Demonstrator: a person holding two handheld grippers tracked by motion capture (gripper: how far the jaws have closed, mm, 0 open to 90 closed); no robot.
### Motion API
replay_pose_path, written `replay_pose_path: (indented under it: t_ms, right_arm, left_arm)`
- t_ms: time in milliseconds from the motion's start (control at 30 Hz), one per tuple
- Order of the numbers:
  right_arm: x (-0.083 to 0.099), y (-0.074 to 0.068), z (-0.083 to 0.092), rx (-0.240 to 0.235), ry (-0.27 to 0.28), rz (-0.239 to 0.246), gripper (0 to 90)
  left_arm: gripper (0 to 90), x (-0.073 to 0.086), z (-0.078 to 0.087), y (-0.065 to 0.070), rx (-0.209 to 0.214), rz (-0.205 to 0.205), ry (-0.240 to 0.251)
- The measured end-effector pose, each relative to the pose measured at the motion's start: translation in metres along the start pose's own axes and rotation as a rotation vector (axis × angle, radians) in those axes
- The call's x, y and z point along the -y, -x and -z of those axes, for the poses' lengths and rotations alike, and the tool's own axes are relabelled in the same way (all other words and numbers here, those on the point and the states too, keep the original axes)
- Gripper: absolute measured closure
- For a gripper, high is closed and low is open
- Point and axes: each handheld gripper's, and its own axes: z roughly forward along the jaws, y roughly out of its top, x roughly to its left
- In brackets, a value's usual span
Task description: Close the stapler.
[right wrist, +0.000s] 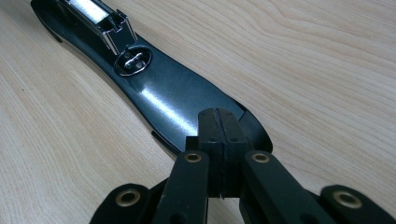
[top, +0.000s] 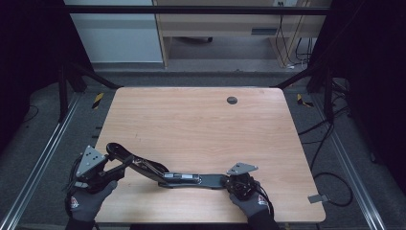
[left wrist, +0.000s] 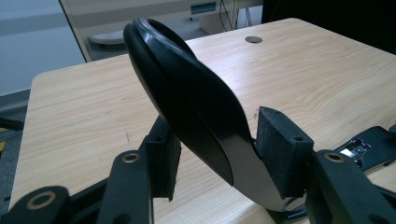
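A: Status on the stapler (top: 182, 178)?

B: Abt halfway, I'm guessing. It's lying near the front edge of the surface (top: 201, 124), already swung open. The top arm (left wrist: 187, 93) is standing up at a slant on the left, and the base (right wrist: 177, 102) is lying flat w/ the metal magazine exposed.

A: What's left?

B: Prob opening it fully or reloading, can't tell which. I'm not seeing any loose staples.

A: Left tool (top: 122, 165)?

B: It's grasping the top arm. Both pads are sitting against its sides in the left gripper view, and the arm is rising between them, off the surface.

A: Right tool (right wrist: 218, 126)?

B: Clenched, pads pressed together w/ nothing between. The tips are resting at the base's rounded end. I'm reading that as pinning it down, though I can't be sure they're actually pressing.

A: Hands?

B: Both are coming in low from the front edge. The left hand (top: 86, 201) is angling the tool up and inward. The right hand (top: 251, 203) is pointing its tool left along the base, nearly level.
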Motion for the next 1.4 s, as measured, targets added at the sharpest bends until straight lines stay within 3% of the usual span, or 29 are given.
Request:
replay_pose_path:
  t_ms: [700, 1400]
  right_arm:
    - [0.001, 0.001, 0.0, -0.01, 0.009, -0.04, 90.0]
    - [0.001, 0.003, -0.001, -0.018, 0.01, -0.049, 90.0]
  left_arm:
    - [53.6, -0.012, -0.002, 0.013, 0.024, -0.015, 0.006]
    - [56.2, -0.02, -0.007, 0.028, 0.043, -0.042, 0.02]
